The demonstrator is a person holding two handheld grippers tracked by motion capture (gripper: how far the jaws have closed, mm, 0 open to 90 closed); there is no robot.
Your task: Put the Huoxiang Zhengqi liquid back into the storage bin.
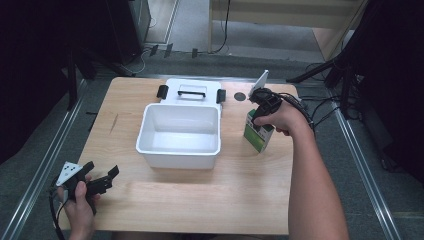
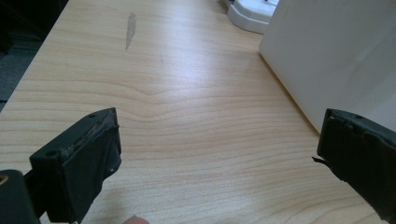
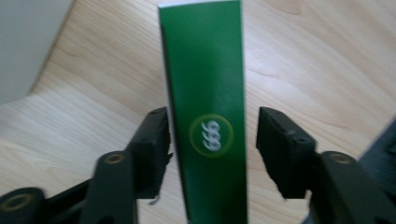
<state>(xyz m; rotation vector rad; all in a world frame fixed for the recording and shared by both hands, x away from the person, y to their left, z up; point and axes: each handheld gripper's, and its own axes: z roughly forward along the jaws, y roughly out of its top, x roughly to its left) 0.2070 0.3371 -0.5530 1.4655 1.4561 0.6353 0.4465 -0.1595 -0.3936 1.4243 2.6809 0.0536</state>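
High view overhead, facing forward-down; claw views close, sharing table [image 1: 200, 195].

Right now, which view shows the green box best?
The right gripper view: the green box stands close up between the jaws, its round logo readable. The high view shows it small, upright beside the white bin, partly behind the hand.

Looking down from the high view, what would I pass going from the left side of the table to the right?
Left gripper in the person's hand, near the table's front left corner → white open box in the middle → green and white carton with the right gripper around it.
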